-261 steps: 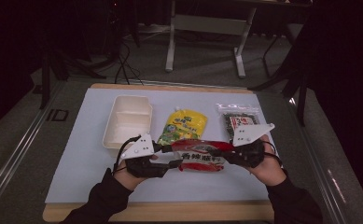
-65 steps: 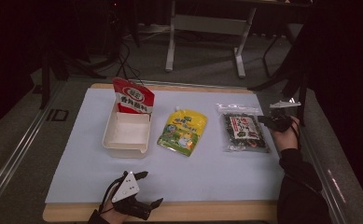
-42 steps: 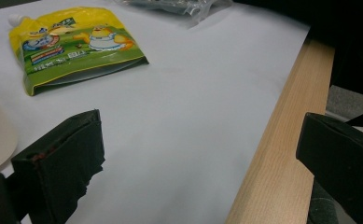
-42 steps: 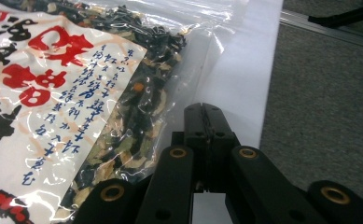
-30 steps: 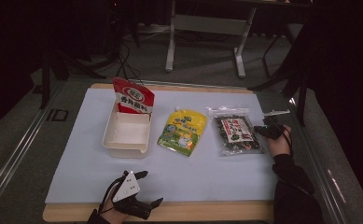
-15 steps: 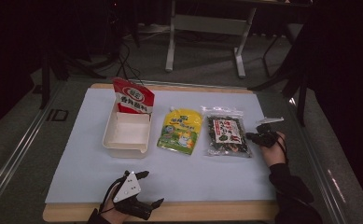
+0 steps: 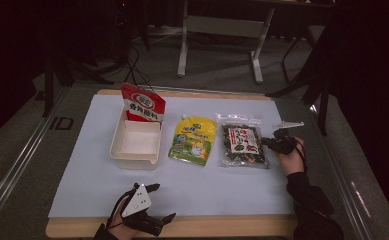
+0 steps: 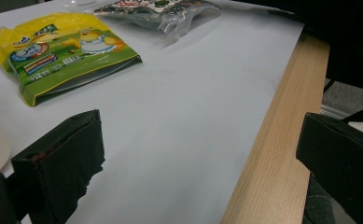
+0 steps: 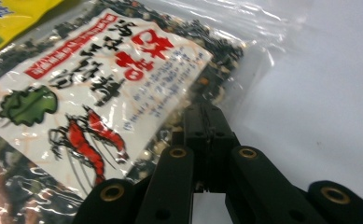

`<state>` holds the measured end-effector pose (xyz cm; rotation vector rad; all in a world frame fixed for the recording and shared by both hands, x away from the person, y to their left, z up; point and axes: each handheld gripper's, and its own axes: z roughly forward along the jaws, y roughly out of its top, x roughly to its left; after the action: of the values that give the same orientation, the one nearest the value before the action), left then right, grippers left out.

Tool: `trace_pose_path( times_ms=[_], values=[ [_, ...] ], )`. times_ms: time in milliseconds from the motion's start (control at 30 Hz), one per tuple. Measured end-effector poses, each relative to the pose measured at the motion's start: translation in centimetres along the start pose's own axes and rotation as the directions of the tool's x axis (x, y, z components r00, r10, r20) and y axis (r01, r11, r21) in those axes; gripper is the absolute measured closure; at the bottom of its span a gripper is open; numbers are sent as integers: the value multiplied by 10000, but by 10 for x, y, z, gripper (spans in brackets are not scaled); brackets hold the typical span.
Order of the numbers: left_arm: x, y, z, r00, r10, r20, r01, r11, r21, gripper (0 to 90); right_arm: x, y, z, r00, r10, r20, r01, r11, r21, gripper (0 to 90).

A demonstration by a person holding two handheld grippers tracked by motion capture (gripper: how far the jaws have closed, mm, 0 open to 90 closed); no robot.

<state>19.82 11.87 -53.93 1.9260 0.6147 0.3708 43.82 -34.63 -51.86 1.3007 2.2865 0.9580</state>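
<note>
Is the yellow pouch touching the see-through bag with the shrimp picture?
Apart. The high view shows a strip of white mat between the yellow pouch and the clear shrimp bag, so their edges lie side by side without meeting.

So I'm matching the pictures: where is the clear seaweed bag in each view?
High view: seaweed bag right of centre, at the right tool.
Left gripper view: top edge.
Right gripper view: left and centre.
Shared landmark: the yellow pouch beside it.

Your sleeves were dark. Each black gripper [image 7: 280, 145] carried a grey three-cornered plate; the right fingers [image 9: 207, 140] showed brass-ringed screw holes.
</note>
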Motion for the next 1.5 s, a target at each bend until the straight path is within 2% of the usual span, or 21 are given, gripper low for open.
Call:
trace_pose_path(
  times_ms=[233, 400, 667, 933, 1200, 1367, 1500],
  values=[
    [0, 0, 0, 10000, -30, -12, 30, 10000, -9, 20, 1, 24, 7, 9999, -126, -78, 125, 9997, -203, 900],
    [1, -2, -2, 9999, -144, -42, 143, 9999, -44, 20, -4, 47, 20, 10000, 55, -41, -56, 9995, -310, 900],
    [0, -6, -5, 9996, -256, -136, 255, 9997, -36, 20, -14, 76, 45, 9993, 142, 353, -137, 9998, -155, 900],
    [-1, -11, -12, 9983, -399, -415, 398, 9992, -24, 20, -19, 90, 68, 9983, 344, 464, -336, 9993, -171, 900],
    [-1, -15, -16, 9965, -522, -647, 526, 9986, 44, 20, -27, 108, 84, 9951, 284, 942, -285, 9996, -7, 894],
    [-1, -16, -19, 9953, -631, -736, 635, 9980, 19, 20, -31, 111, 94, 9924, 631, 1052, -654, 9977, 186, 897],
    [-1, -16, -20, 9949, -625, -798, 630, 9980, 38, 20, -31, 110, 101, 9918, 530, 1160, -587, 9972, 464, 896]
  ],
)
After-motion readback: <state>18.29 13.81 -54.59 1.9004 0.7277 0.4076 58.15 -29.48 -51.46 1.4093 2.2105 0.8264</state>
